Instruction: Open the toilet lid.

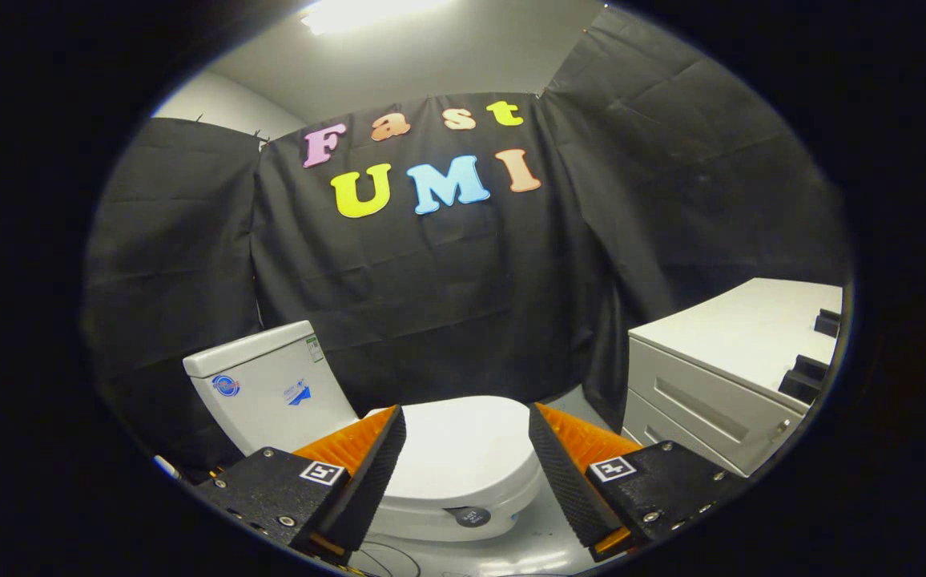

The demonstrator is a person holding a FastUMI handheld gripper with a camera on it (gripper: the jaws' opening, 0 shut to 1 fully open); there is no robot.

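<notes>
A white toilet stands on the floor ahead, its lid (463, 449) lying flat and closed over the bowl. The white tank (271, 385) rises behind it on the left, against the black cloth wall. My gripper (467, 437) hovers above and in front of the bowl, open wide, with the closed lid showing between its two fingers (371, 473). Nothing is held and neither finger touches the lid. A small dark round sticker (471, 516) sits on the front of the bowl rim.
A white cabinet with drawers (719, 385) stands to the right of the toilet, with dark items on its top at the far edge. Black cloth walls close in behind and on both sides. A strip of pale floor (567, 401) runs between toilet and cabinet.
</notes>
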